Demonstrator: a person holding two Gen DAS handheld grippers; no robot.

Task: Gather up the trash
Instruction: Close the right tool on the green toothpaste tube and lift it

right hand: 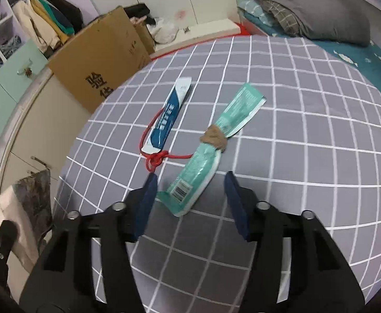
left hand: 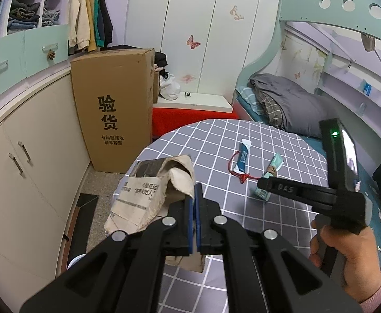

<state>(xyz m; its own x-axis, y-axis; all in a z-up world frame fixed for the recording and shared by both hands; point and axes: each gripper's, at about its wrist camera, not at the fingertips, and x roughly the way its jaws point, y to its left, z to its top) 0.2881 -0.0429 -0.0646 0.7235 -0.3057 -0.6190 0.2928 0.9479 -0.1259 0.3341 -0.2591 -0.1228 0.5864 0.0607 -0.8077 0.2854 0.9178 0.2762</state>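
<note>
My left gripper [left hand: 195, 190] is shut on the rim of a crumpled brown paper bag [left hand: 148, 193] with newsprint on it, held at the table's left edge. A teal wrapper [right hand: 206, 167] with a brown band [right hand: 215, 137] around its middle lies on the grey checked tablecloth [right hand: 294, 130]. My right gripper [right hand: 190, 180] is open, its blue pads [right hand: 148, 198] on either side of the wrapper's near end without touching it. A blue-and-white wrapper [right hand: 170, 114] lies beyond, on a knotted red cord [right hand: 156, 160]. In the left wrist view the right gripper [left hand: 263, 182] points down at the teal wrapper [left hand: 275, 163].
A tall cardboard box [left hand: 112, 109] stands left of the table against cream cabinets [left hand: 33, 156]. A bed with grey bedding [left hand: 289, 101] lies behind the table on the right. A person's hand [left hand: 347, 255] holds the right gripper's handle. The paper bag [right hand: 31, 200] hangs at the table's left.
</note>
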